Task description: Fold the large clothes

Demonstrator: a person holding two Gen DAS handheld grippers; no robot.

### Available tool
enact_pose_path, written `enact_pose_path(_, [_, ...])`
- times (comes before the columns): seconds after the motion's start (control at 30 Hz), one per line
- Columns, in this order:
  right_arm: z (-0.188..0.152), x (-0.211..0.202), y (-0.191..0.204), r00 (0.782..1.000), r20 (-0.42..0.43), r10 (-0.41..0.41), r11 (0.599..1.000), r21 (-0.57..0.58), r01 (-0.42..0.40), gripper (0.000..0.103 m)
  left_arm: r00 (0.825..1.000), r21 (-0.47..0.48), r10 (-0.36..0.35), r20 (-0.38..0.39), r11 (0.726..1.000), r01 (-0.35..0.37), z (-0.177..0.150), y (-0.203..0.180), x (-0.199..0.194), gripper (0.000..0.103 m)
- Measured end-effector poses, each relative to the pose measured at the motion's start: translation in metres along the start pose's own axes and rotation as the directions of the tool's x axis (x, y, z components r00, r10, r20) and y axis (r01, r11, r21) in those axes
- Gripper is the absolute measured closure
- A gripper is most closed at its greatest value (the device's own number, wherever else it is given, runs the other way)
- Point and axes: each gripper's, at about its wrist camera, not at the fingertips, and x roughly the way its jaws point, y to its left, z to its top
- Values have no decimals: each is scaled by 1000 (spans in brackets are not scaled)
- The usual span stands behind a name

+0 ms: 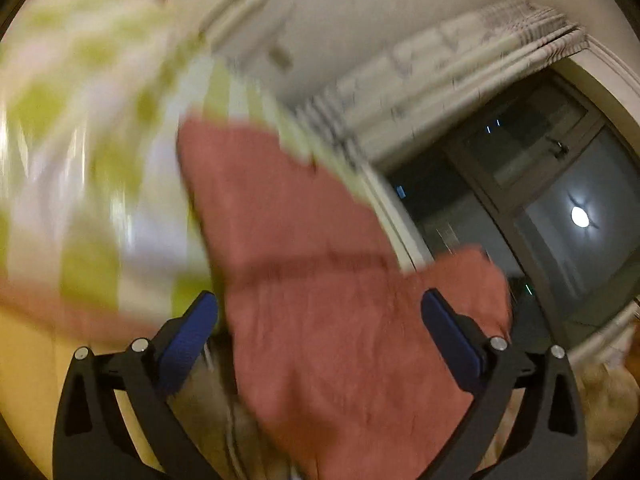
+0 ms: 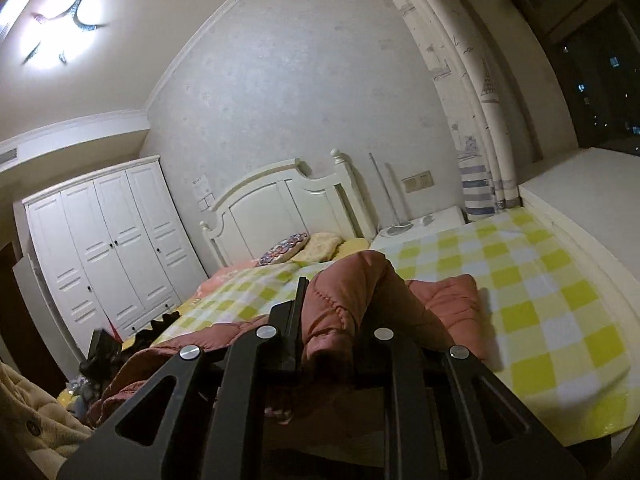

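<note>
A large rust-red quilted garment (image 2: 352, 300) lies on the bed's yellow-and-white checked sheet (image 2: 540, 296). My right gripper (image 2: 340, 320) is shut on a bunched fold of the garment and holds it raised above the bed. In the blurred left wrist view the same red garment (image 1: 320, 280) hangs flat between and beyond the blue pads (image 1: 452, 340) of my left gripper (image 1: 320, 320). Its jaws stand wide apart and do not grip the cloth. The checked sheet (image 1: 80, 160) shows behind it at the left.
A white headboard (image 2: 280, 204) with pillows (image 2: 304, 246) is at the far end of the bed. A white wardrobe (image 2: 108, 248) stands at the left. Curtains (image 2: 460, 100) and a dark window (image 1: 540, 200) are at the right. A beige garment (image 2: 32, 432) lies at the lower left.
</note>
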Motion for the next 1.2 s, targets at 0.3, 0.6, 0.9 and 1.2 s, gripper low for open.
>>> enact_pose_path(0.3, [-5,26,14,999,-15,31,999,-23,-31,86,919,-215,-209,-333,966,142,-90,39,60,2])
enact_pose_path(0.6, [-7,14,13,1000,-5,-14,998,-63,14,85,923,-242,-350,-157,920,308,-79,31,79,86])
enact_pose_path(0.9, [34,79,-10,994,1,-113,992,-59,112,85,915,-69,-354,191,926,372,67,-29,46,89])
enact_pose_path(1.2, [34,252,-165,923,-340,-182,909,299,289,33,971,-507,-14,240,851,138,201,105,148,21])
